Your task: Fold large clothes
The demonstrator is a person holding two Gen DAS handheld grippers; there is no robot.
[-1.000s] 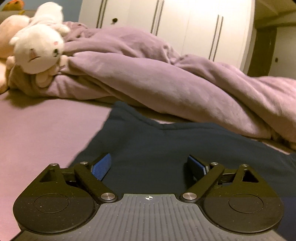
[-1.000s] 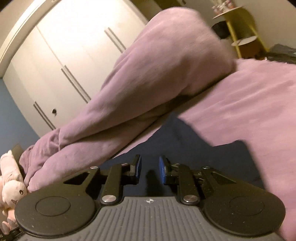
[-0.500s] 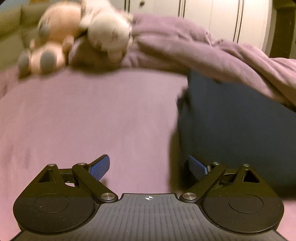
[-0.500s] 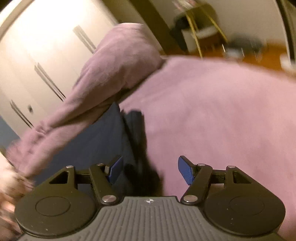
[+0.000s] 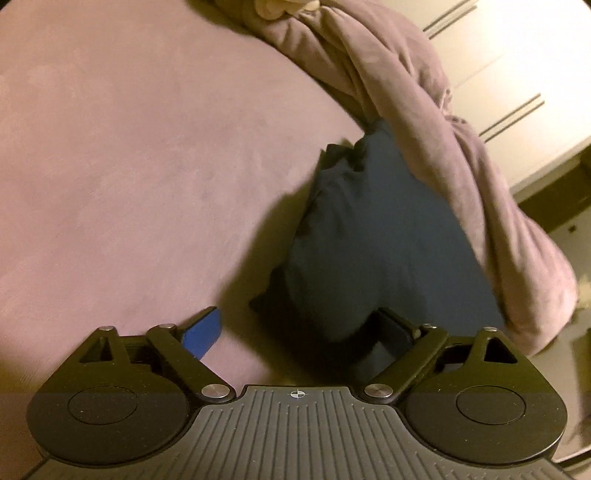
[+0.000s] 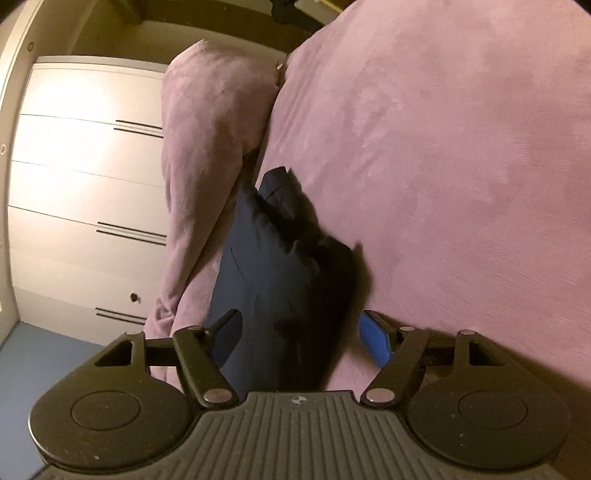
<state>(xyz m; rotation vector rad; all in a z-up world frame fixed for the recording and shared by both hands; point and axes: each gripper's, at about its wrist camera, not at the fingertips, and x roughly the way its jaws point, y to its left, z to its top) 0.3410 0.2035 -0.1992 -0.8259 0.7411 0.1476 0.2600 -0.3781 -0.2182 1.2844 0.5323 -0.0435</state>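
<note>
A dark navy garment (image 5: 373,240) lies folded on the mauve bed sheet (image 5: 129,166), next to a heaped mauve duvet (image 5: 424,122). My left gripper (image 5: 299,328) is open, its fingers straddling the garment's near left edge. In the right wrist view the same garment (image 6: 266,280) runs away from me along the duvet (image 6: 207,147). My right gripper (image 6: 303,332) is open, with the garment's near right edge between its fingers. Neither gripper holds anything.
White wardrobe doors (image 6: 81,206) stand beyond the duvet. A bit of a pale plush toy (image 5: 280,7) shows at the top of the left wrist view. The bed sheet (image 6: 461,166) spreads wide to the right of the garment.
The right gripper was shut a second ago and has opened. Both grippers have swung to opposite side edges of the garment and tilted down toward the bed.
</note>
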